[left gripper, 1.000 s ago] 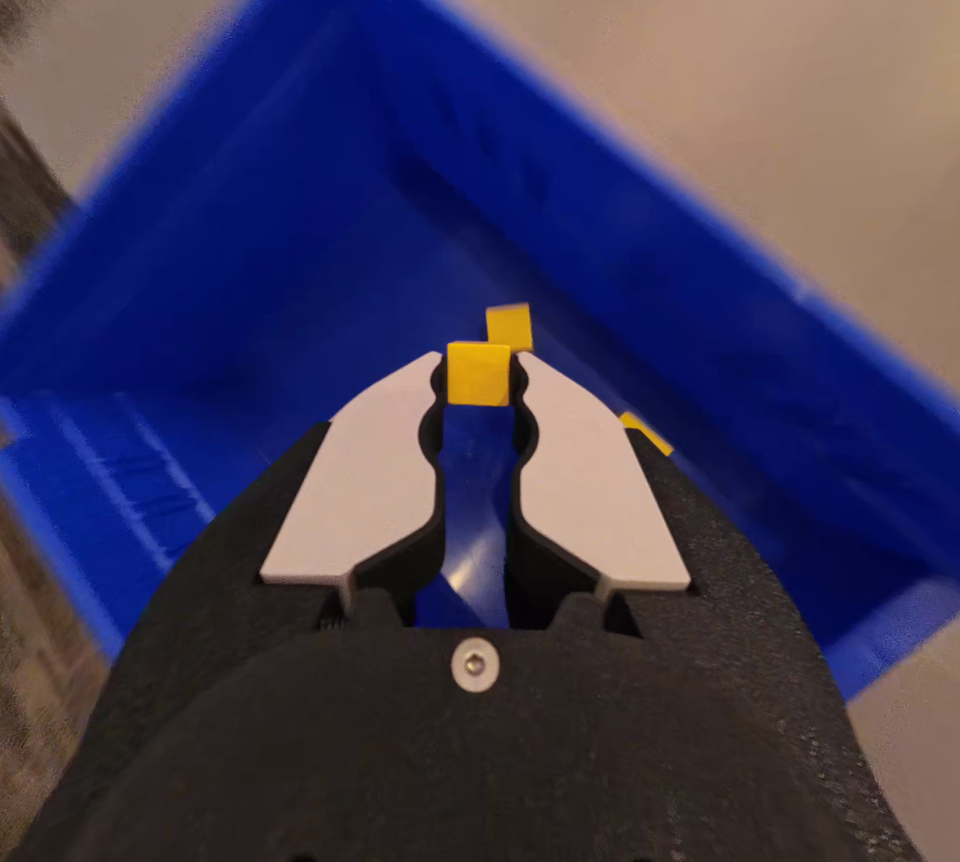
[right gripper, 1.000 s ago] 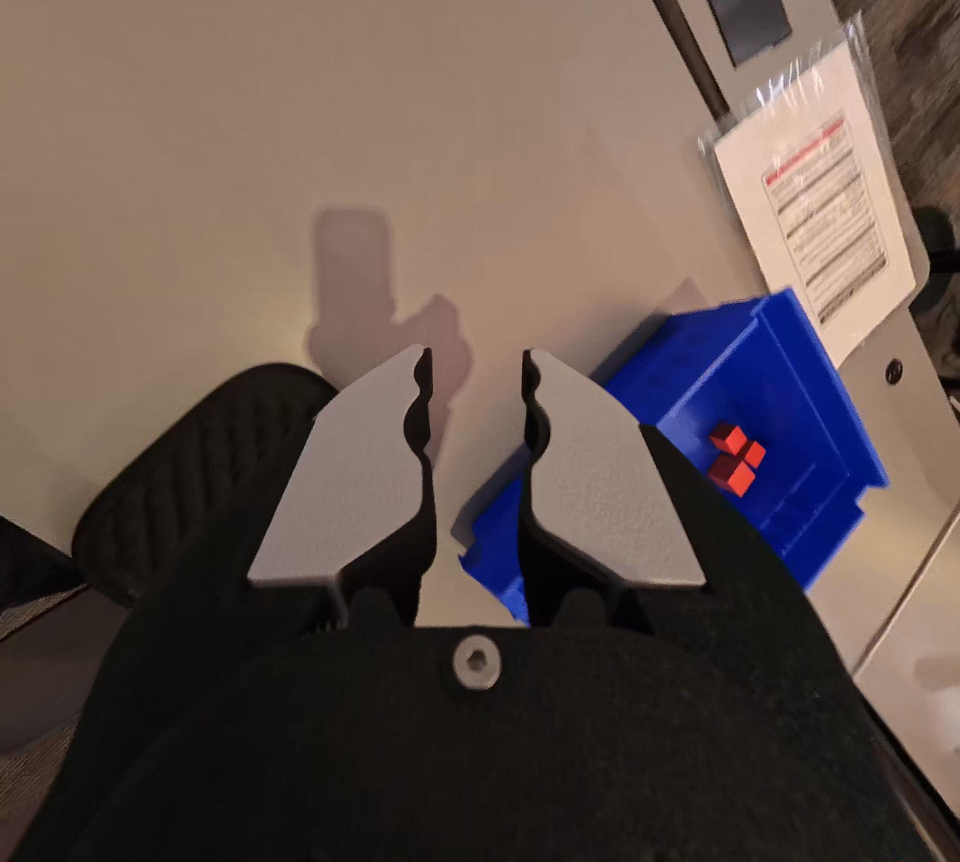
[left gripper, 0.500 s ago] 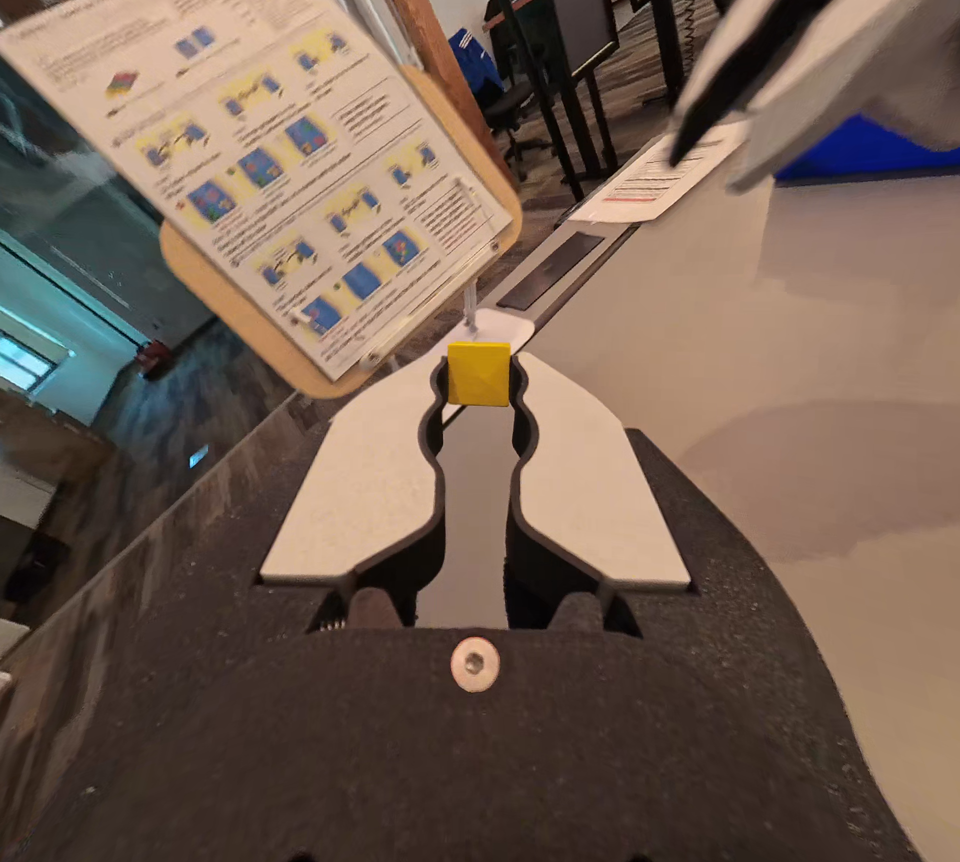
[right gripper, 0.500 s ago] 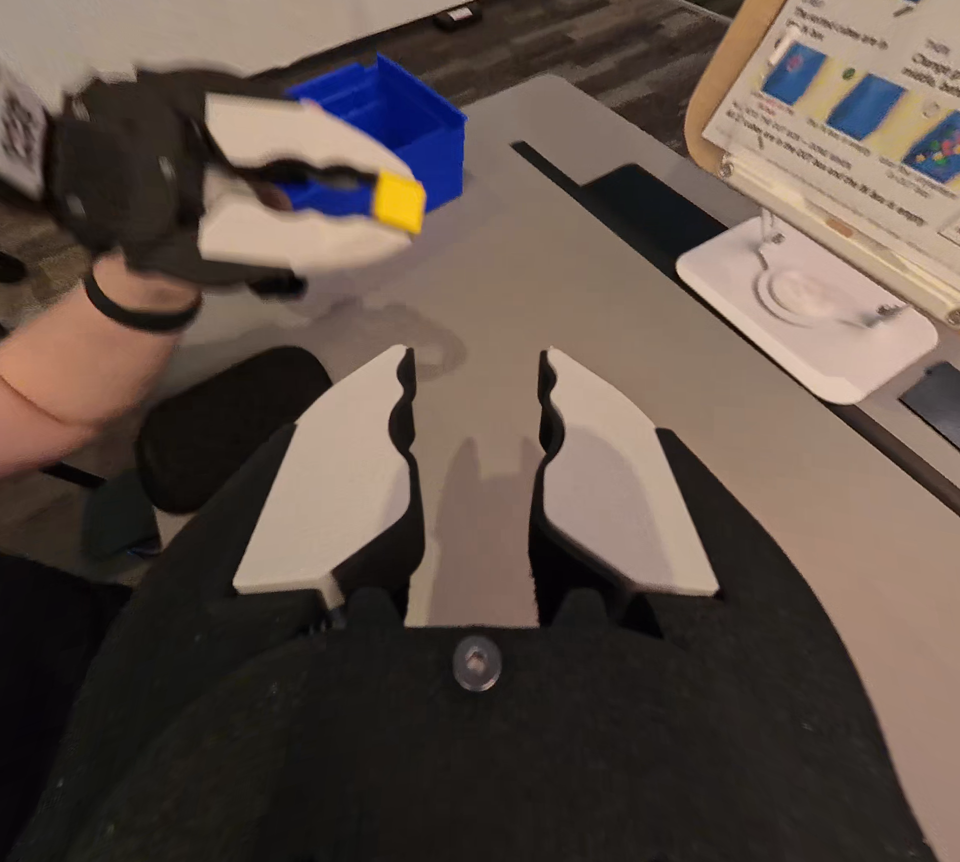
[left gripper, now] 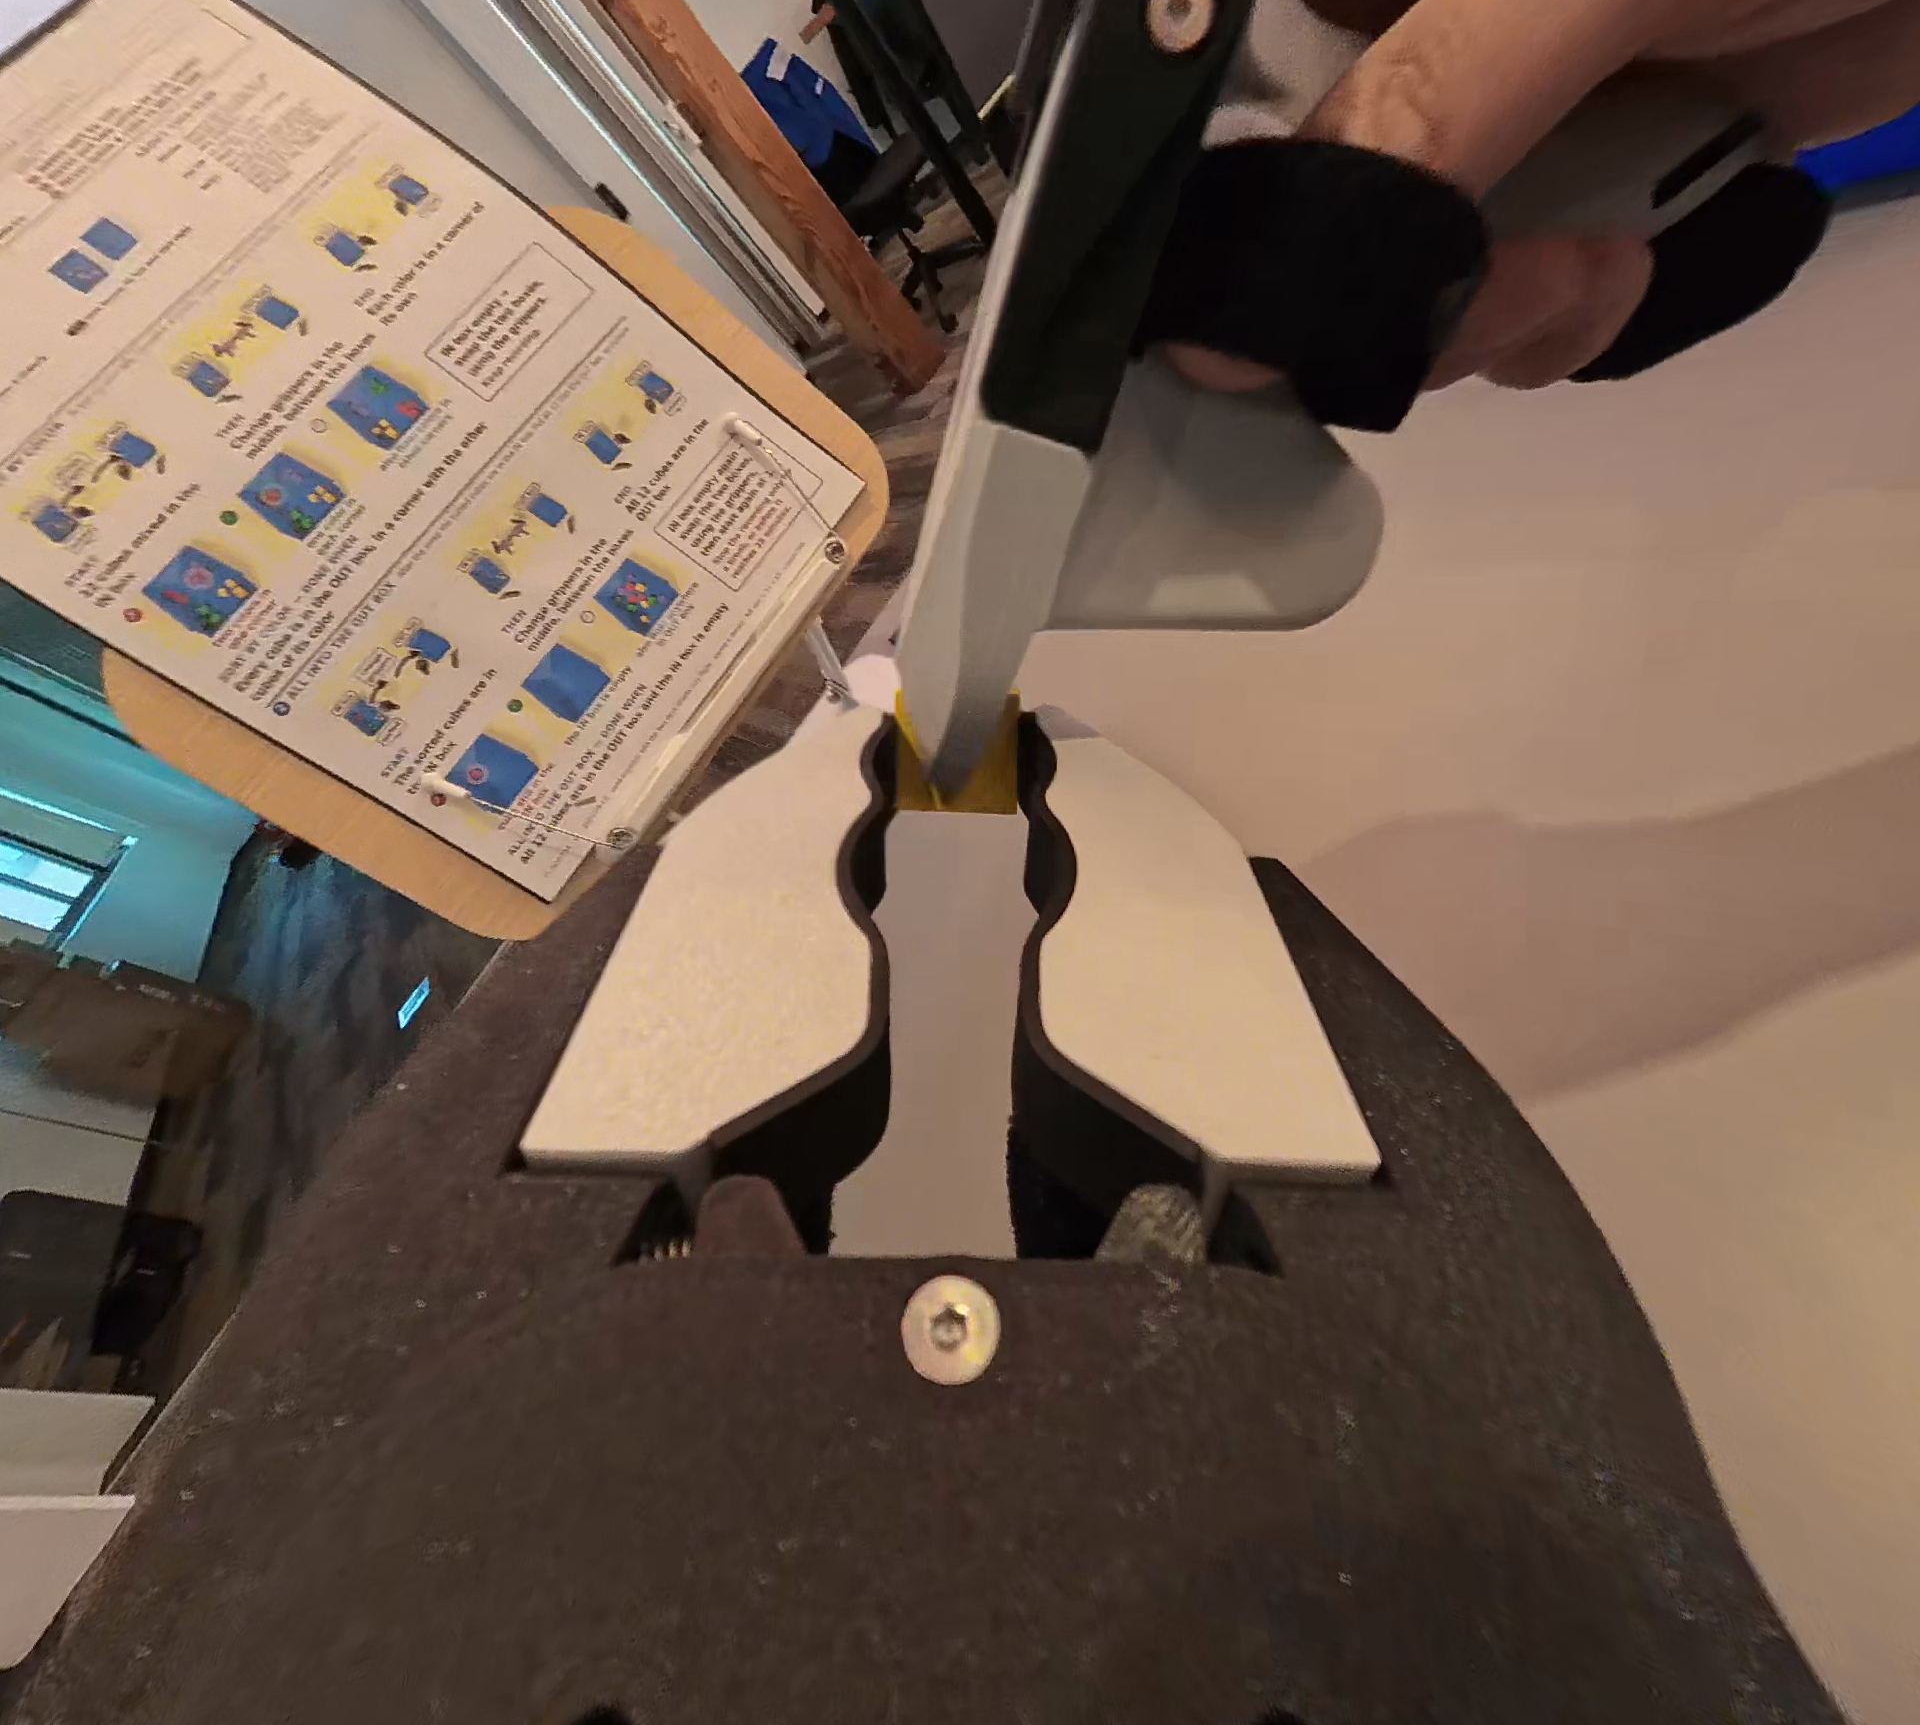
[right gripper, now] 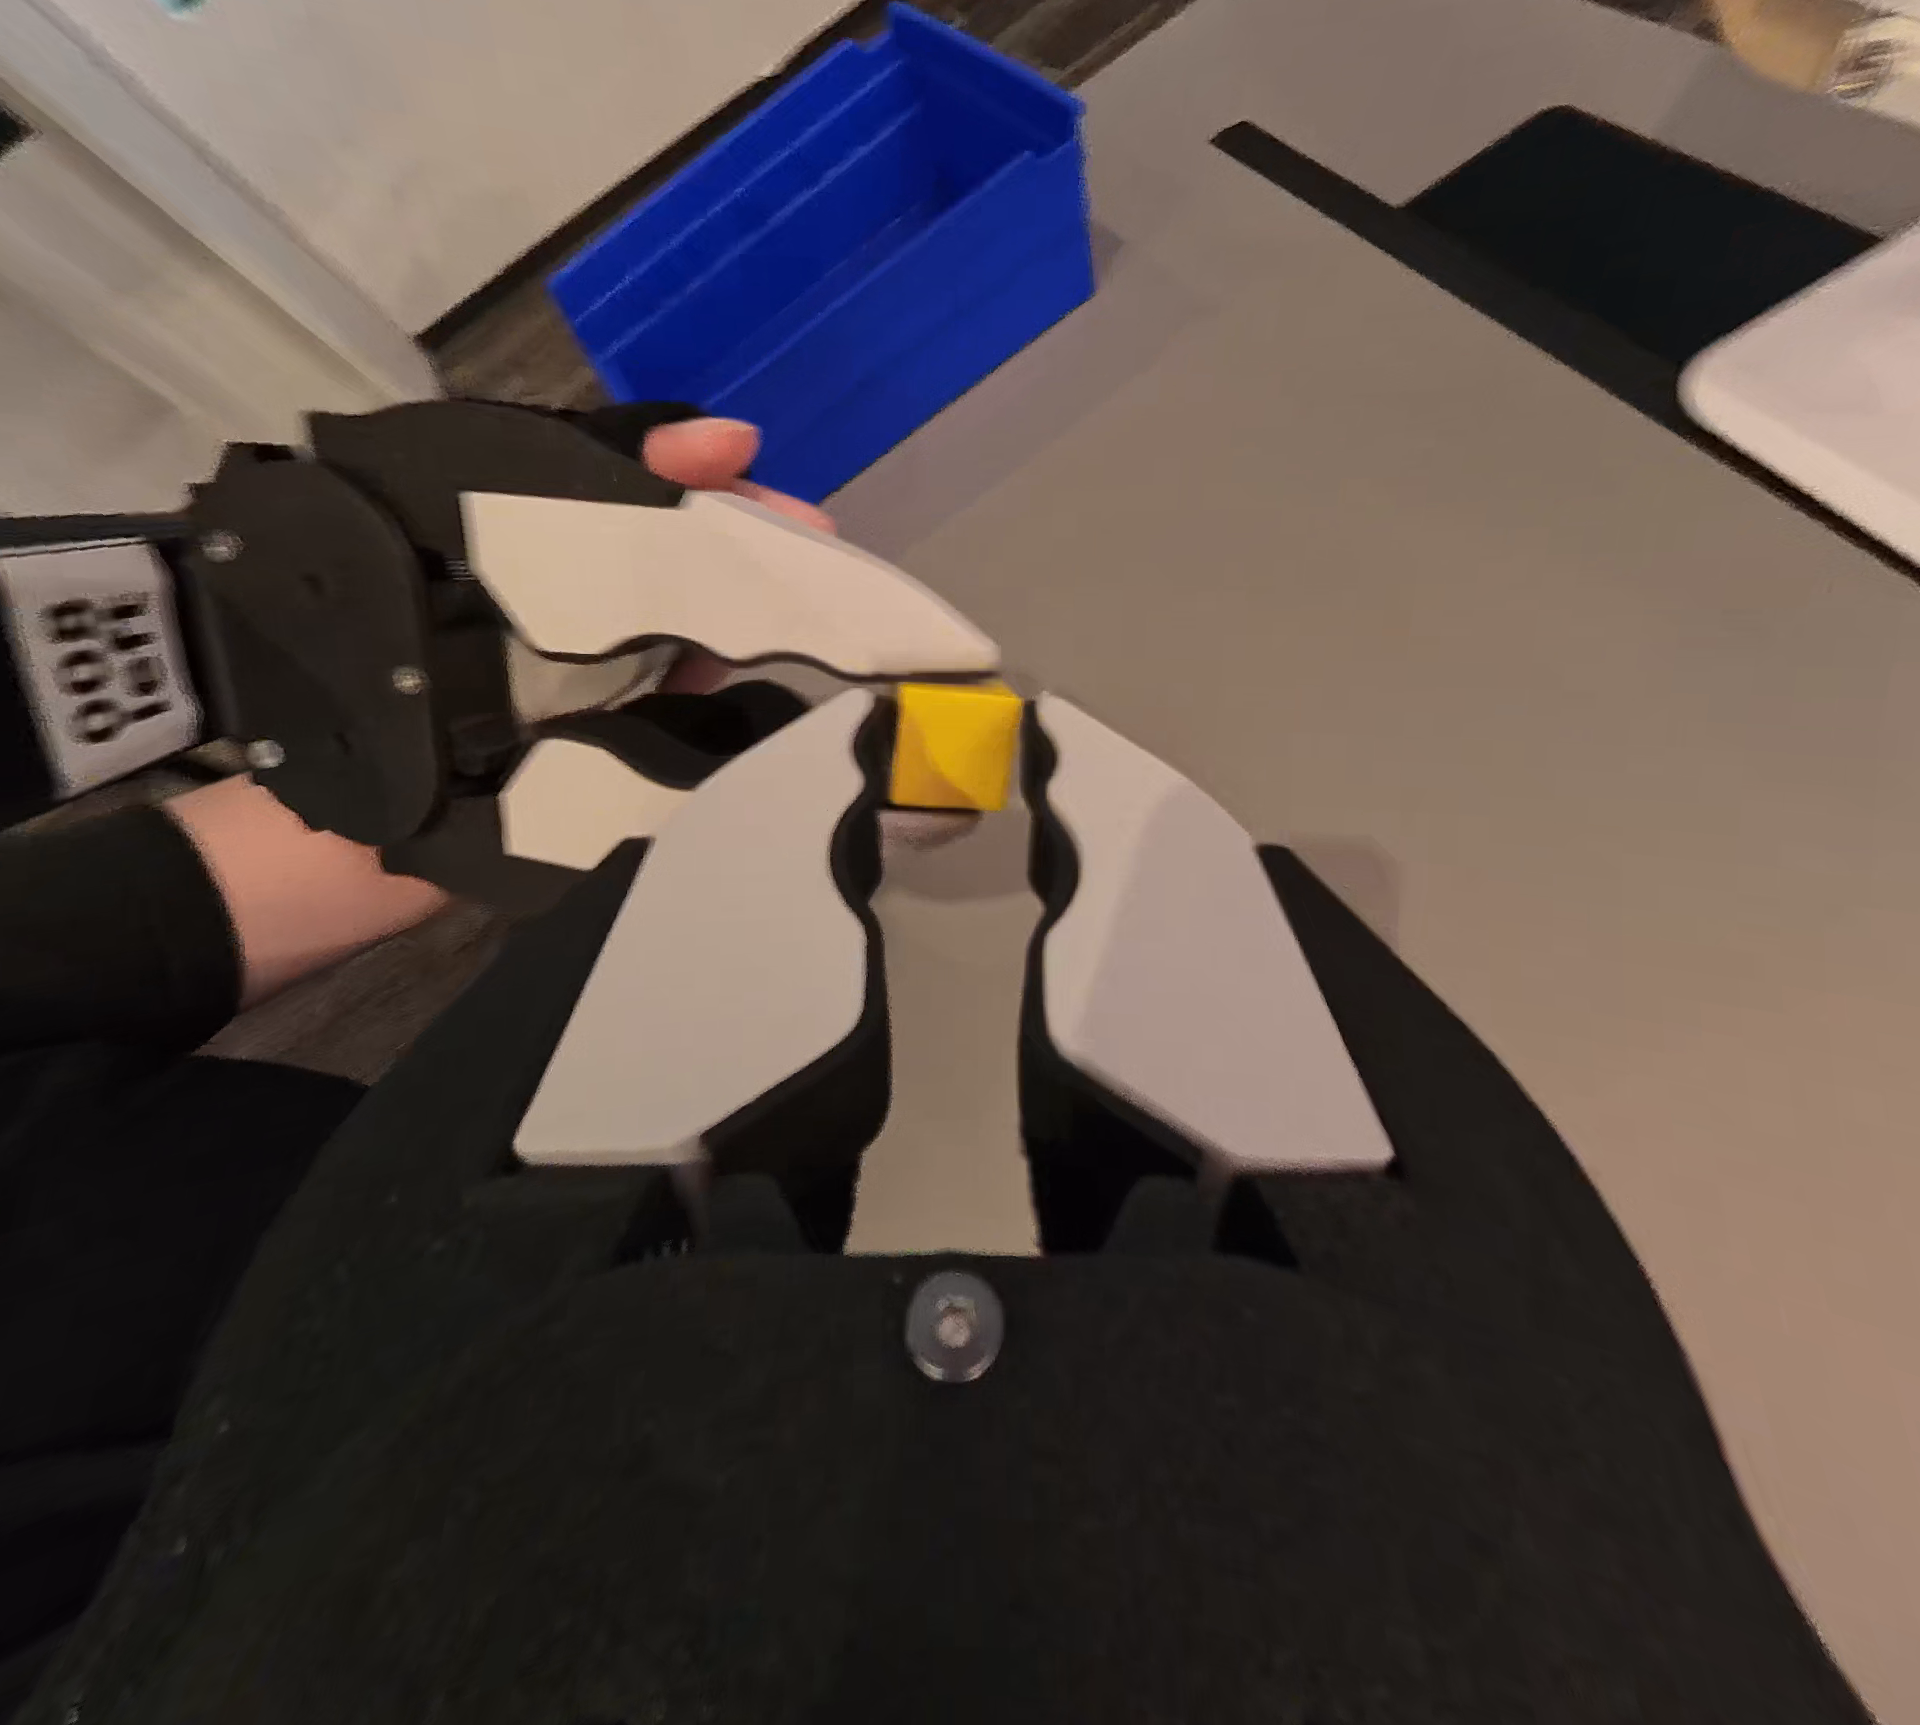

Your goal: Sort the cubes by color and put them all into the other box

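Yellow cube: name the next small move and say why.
Probably open the left gripper slightly to release. The yellow cube sits between the right gripper fingertips too, which look closed on it, above the table, so the handover seems ready.

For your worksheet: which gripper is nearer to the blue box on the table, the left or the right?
Left. The left gripper reaches in from the side where the blue box stands; the right gripper meets it at the yellow cube, farther from the box.
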Available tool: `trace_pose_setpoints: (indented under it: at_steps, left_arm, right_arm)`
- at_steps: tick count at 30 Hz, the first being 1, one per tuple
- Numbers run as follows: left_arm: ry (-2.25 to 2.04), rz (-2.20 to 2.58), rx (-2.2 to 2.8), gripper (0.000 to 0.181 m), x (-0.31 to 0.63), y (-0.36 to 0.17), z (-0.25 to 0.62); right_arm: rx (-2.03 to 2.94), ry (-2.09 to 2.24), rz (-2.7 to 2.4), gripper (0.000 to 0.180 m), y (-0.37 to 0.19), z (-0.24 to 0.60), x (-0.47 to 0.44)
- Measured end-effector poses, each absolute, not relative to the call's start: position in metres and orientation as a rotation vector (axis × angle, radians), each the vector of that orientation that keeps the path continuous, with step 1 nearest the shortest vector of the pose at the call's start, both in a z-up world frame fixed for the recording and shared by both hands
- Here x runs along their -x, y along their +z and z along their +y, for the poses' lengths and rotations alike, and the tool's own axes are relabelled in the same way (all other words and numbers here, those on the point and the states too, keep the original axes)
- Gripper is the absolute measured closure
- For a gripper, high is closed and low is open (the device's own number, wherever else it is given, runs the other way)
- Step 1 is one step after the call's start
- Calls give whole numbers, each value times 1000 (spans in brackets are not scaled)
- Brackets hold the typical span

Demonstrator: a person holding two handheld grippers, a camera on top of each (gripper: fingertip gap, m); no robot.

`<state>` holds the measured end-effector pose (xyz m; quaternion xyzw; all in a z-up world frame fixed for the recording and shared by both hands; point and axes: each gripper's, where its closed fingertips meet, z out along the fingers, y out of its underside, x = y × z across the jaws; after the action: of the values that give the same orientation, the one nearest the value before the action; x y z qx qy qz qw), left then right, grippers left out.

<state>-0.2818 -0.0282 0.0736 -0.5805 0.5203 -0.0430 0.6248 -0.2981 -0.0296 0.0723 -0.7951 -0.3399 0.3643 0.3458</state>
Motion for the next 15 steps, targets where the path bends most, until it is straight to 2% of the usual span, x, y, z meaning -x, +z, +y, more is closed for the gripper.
trace_pose_setpoints:
  at_steps: [3,6,8,11,15]
  left_arm:
    - [-82,1182,1323,157,281,70,-31]
    - [-78,1139,1326,143,288,69,-38]
    - [-91,1113,1363,143,299,63,-44]
    - [-143,1065,1443,146,322,49,-56]
    - [-221,972,1559,151,354,23,-63]
  right_arm:
    - [2054,961,-895,159,69,-32,295]
    - [2040,925,-885,159,69,-35,276]
    - [2045,842,-877,158,69,-40,247]
    - [2085,611,-804,158,71,-45,166]
    - [2260,277,-544,158,64,-57,6]
